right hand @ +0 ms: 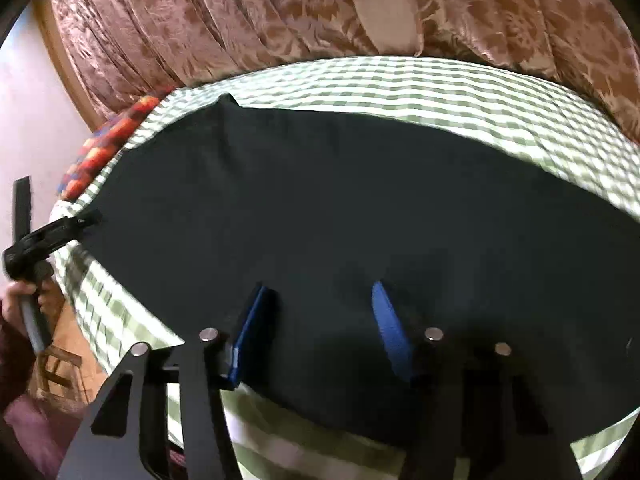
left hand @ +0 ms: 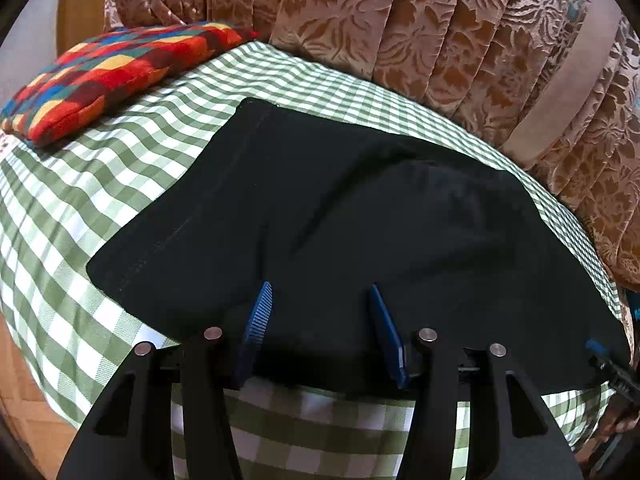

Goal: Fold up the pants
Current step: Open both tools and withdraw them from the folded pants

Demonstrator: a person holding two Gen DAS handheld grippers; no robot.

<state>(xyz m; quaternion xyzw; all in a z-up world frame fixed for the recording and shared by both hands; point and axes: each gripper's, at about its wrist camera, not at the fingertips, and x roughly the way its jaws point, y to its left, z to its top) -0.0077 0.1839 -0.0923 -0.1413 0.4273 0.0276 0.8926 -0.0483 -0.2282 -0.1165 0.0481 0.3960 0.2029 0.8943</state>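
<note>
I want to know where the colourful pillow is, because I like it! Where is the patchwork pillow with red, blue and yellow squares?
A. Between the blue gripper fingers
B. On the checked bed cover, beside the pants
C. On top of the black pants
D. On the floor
B. In the left wrist view the patchwork pillow lies on the green checked cover, off to the left of the black pants and not touching them.
</note>
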